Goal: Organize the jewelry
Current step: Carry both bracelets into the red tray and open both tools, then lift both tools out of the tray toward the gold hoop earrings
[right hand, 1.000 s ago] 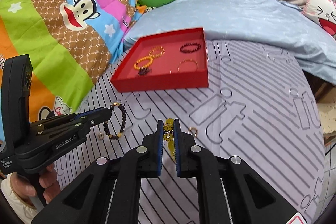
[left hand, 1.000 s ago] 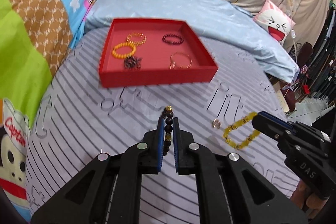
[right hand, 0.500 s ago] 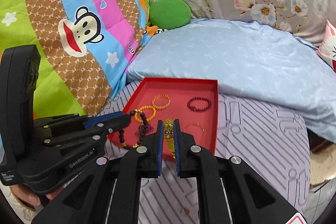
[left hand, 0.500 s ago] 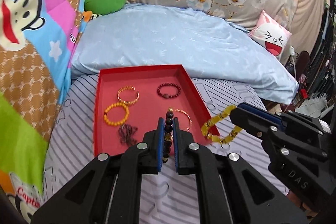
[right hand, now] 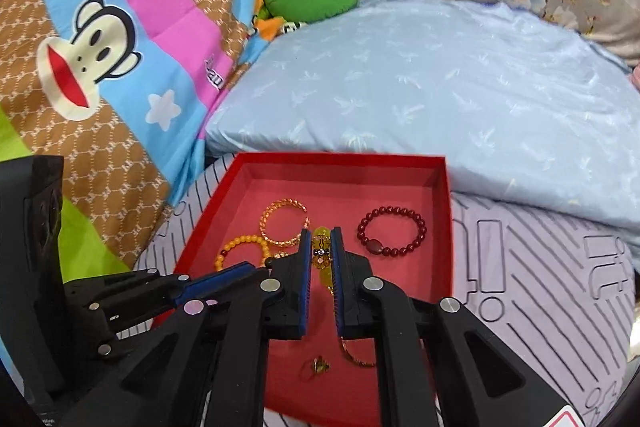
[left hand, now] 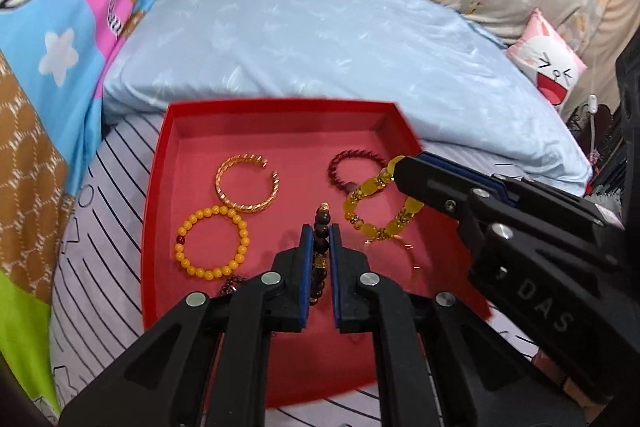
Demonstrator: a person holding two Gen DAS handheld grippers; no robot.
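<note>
We find both tongs over the red tray [left hand: 160,195], which sits on the striped bedsheet [right hand: 540,267] just in front of a pale blue pillow [left hand: 320,39].

The left gripper [left hand: 320,247] is clamped on a dark bead bracelet [left hand: 322,223]. The strand stands up between the blue pads, its gold-capped end rising just past the fingertips and the rest running back between the jaws. It hangs above the tray floor, near the middle.

The right gripper [right hand: 321,247] is clamped on a yellow bead bracelet [right hand: 322,251]. In the left wrist view that bracelet [left hand: 376,203] hangs as a loop from the tip of the right gripper [left hand: 404,167], over the right half of the tray and in front of the dark red bead bracelet [left hand: 352,167]. Whether its lower beads touch the floor we cannot tell.

Lying loose in the tray we note: a twisted gold bangle [left hand: 246,183] toward the back left, an orange bead bracelet [left hand: 212,241] just in front of it and touching it, the dark red bead bracelet toward the back right, a thin gold bangle [right hand: 356,357] partly hidden beneath the right gripper's finger, and a small ring [right hand: 318,367] near the front edge. A dark item beside the left gripper's left finger is mostly hidden; we cannot identify it.
</note>
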